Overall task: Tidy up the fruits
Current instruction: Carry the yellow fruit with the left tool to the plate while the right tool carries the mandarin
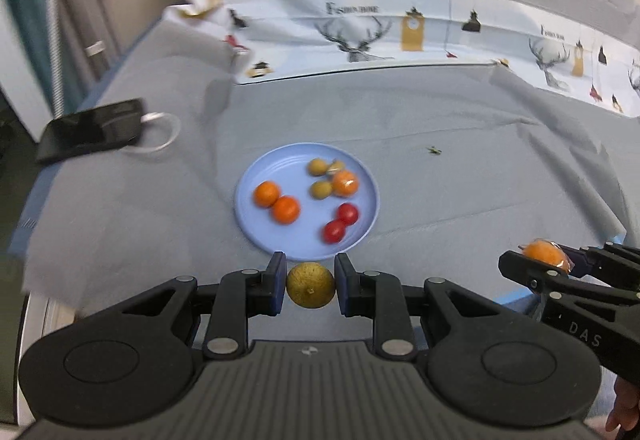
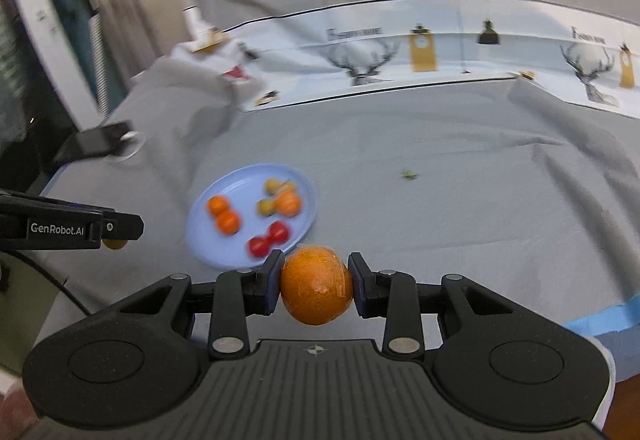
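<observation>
Pinching a small yellow-green fruit (image 1: 311, 285) between its 2 pads, the left gripper (image 1: 311, 286) tilts downward above the near edge of the grey cloth (image 1: 440, 144). To its right, the right gripper (image 2: 316, 286) slants down likewise, clamped on a wrapped orange (image 2: 316, 285). Farther off, a blue plate (image 1: 256, 176) rests on the cloth, bearing 3 oranges, 3 yellowish fruits and 2 red tomatoes (image 1: 341, 223). A black device (image 1: 90, 130) lies far left.
</observation>
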The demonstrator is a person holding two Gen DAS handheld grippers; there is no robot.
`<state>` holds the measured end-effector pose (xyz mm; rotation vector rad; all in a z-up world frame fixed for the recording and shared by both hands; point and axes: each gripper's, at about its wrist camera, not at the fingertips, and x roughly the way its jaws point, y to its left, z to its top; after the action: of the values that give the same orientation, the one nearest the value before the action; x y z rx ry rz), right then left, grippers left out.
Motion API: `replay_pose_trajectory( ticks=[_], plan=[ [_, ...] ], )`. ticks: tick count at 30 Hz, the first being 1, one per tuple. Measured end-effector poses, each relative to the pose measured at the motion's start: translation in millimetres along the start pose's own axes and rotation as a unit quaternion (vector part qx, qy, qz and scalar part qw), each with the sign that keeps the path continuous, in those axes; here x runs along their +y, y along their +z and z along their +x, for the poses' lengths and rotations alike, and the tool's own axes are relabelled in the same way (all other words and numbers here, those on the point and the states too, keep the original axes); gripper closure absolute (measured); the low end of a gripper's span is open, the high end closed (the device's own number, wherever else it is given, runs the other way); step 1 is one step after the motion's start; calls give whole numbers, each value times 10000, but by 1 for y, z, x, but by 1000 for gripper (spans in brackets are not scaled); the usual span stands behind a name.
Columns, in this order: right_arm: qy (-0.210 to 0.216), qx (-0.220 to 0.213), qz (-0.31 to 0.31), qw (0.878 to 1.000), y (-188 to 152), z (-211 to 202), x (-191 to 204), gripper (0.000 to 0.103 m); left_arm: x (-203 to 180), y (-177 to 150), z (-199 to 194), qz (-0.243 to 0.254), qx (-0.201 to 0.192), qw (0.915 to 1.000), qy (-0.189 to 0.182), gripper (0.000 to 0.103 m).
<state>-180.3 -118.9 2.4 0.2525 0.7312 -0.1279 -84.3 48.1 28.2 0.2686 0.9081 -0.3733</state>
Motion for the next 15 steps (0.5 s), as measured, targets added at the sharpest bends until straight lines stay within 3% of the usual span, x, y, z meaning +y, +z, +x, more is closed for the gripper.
replay_pose_trajectory(
  ticks=[7, 11, 15],
  plan=[
    [-153, -113, -412, 9990, -5, -26, 38, 67, 26, -17, -42, -122, -445, 9989, -105, 75],
    [-224, -459, -445, 9977, 0, -53, 43, 67, 26, -12, -54, -149, -644, 9974, -280, 75],
    [-319, -473, -549, 9969, -2, -67, 49, 67, 30, -15, -63, -274, -816, 9955, -392, 75]
  ],
)
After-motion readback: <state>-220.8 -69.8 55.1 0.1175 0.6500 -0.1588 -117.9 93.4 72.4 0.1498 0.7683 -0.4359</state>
